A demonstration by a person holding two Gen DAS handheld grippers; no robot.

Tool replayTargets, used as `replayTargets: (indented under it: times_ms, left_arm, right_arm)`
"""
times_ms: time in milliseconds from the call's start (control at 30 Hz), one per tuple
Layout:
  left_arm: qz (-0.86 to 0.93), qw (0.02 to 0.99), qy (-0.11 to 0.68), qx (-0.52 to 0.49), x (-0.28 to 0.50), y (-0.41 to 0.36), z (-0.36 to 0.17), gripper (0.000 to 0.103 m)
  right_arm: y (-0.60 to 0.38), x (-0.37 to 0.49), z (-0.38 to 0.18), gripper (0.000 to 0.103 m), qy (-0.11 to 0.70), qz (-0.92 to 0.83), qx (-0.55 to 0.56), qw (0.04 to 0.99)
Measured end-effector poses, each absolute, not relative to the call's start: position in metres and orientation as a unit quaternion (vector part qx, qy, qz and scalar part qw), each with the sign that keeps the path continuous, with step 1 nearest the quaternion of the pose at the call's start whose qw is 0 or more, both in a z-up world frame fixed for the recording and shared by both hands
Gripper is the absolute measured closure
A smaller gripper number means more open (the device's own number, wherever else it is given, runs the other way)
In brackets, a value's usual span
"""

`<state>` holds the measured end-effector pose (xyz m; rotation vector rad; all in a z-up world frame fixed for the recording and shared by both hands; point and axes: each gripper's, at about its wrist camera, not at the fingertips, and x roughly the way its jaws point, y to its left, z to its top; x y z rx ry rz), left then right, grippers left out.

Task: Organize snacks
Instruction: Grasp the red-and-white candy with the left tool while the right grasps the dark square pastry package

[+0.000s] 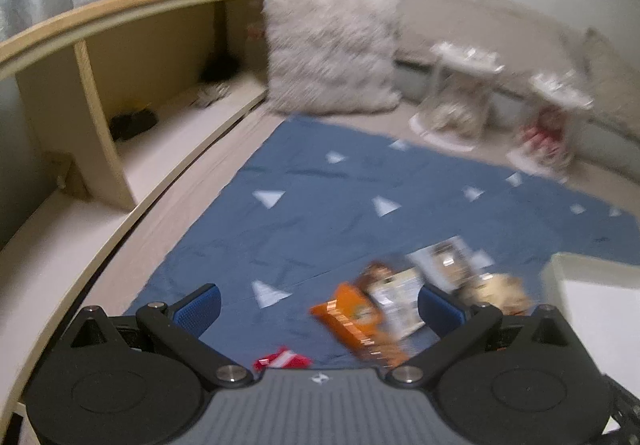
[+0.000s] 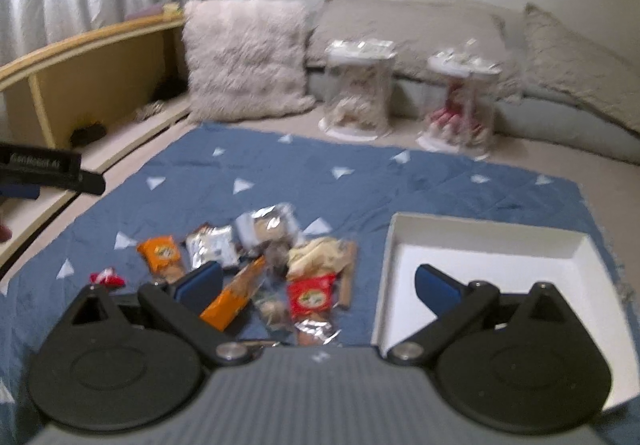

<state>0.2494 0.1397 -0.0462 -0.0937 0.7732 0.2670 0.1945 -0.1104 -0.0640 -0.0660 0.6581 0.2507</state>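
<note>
A heap of snack packets (image 2: 256, 261) lies on a blue cloth with white triangles (image 2: 360, 185): orange packs (image 2: 160, 255), a red pack (image 2: 312, 295), silver wrappers and a small red sweet (image 2: 106, 279). A white shallow box (image 2: 480, 237) sits to the right of the heap. My right gripper (image 2: 320, 293) hangs open just above the near side of the heap, holding nothing. My left gripper (image 1: 318, 305) is open too, with an orange pack (image 1: 356, 321) and a silver-white pack (image 1: 396, 297) lying beneath its fingers. The white box's corner (image 1: 592, 301) shows at the right in the left wrist view.
Two clear lidded containers (image 2: 358, 93) (image 2: 460, 105) with snacks inside stand at the back of the bed. A fluffy pillow (image 2: 246, 57) leans beside them. A wooden shelf unit (image 1: 120, 85) runs along the left. The left gripper's body (image 2: 48, 169) shows at the right view's left edge.
</note>
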Motion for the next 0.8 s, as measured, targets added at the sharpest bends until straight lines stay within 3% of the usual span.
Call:
replayTargets:
  times_ms: [233, 433, 500, 700, 733, 800]
  left_arm:
    - [0.136, 0.889, 0.437, -0.005, 0.262, 0.169, -0.093, 0.0]
    - [0.109, 0.884, 0.454, 0.02, 0.264, 0.182, -0.113, 0.015]
    - [0.087, 0.886, 0.455, 0.029, 0.264, 0.182, -0.119, 0.02]
    - [0.033, 0.883, 0.458, 0.095, 0.261, 0.168, -0.132, 0.022]
    - [0.026, 0.882, 0.461, 0.099, 0.262, 0.167, -0.134, 0.024]
    - [0.019, 0.878, 0.467, 0.103, 0.261, 0.165, -0.137, 0.041]
  right_arm:
    - [-0.091, 0.217, -0.104, 0.0, 0.396, 0.171, -0.025, 0.902]
    - [-0.079, 0.234, -0.137, 0.0, 0.476, 0.187, -0.006, 0.859]
    - [-0.077, 0.243, -0.146, 0.005, 0.497, 0.187, 0.012, 0.847]
    - [-0.064, 0.256, -0.168, 0.009, 0.537, 0.166, 0.007, 0.827]
    - [-0.061, 0.257, -0.172, 0.009, 0.543, 0.164, -0.002, 0.823]
    - [-0.054, 0.259, -0.18, 0.012, 0.548, 0.156, -0.022, 0.822]
